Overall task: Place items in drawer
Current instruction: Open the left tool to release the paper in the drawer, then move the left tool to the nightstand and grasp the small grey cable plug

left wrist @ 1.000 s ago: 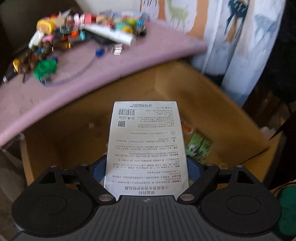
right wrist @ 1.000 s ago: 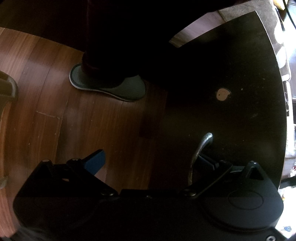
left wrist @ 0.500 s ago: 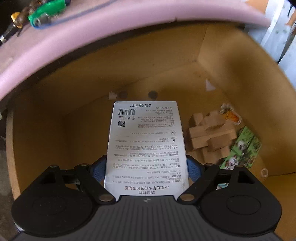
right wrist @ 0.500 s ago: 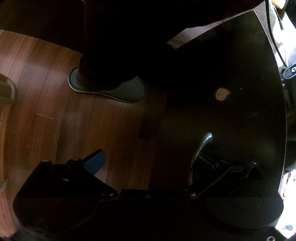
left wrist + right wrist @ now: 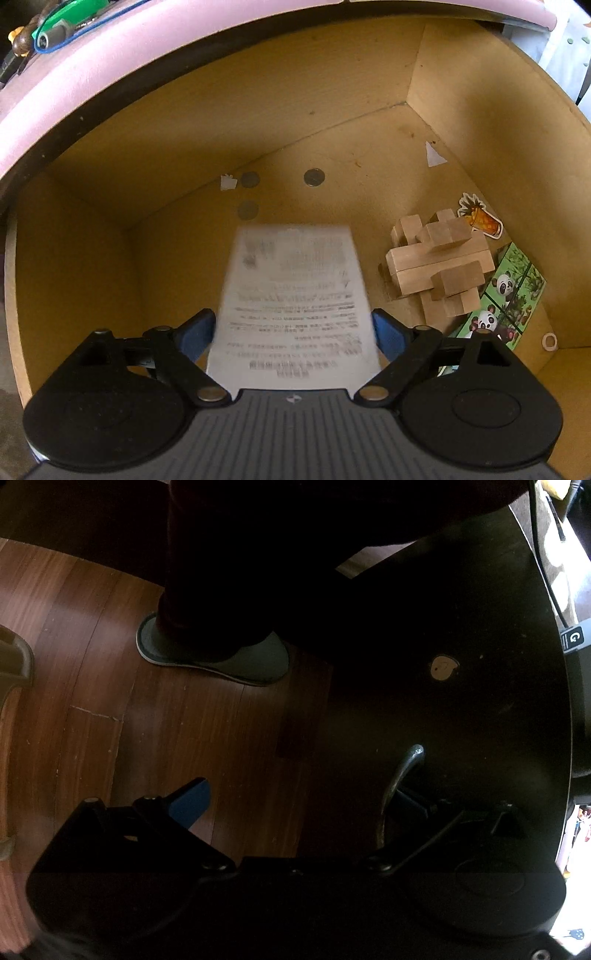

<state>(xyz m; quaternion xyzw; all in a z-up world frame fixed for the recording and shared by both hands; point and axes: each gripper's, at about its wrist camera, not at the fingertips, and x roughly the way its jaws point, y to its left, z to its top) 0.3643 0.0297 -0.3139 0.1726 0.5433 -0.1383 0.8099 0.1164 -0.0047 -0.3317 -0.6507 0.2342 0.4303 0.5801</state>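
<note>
The left gripper has its blue fingers set at the sides of a white printed box (its text blurred), though I cannot tell whether they press it; the box hangs inside the open drawer. Beyond it to the right lie a wooden block puzzle and a panda card, with coins farther back. The right gripper, fingers spread apart, sits at the metal handle of the dark drawer front above the wooden floor.

The right gripper has its blue-padded fingers spread wide around a curved metal handle on a dark panel. At far left, a grey slipper rests on reddish-brown wooden floor.
</note>
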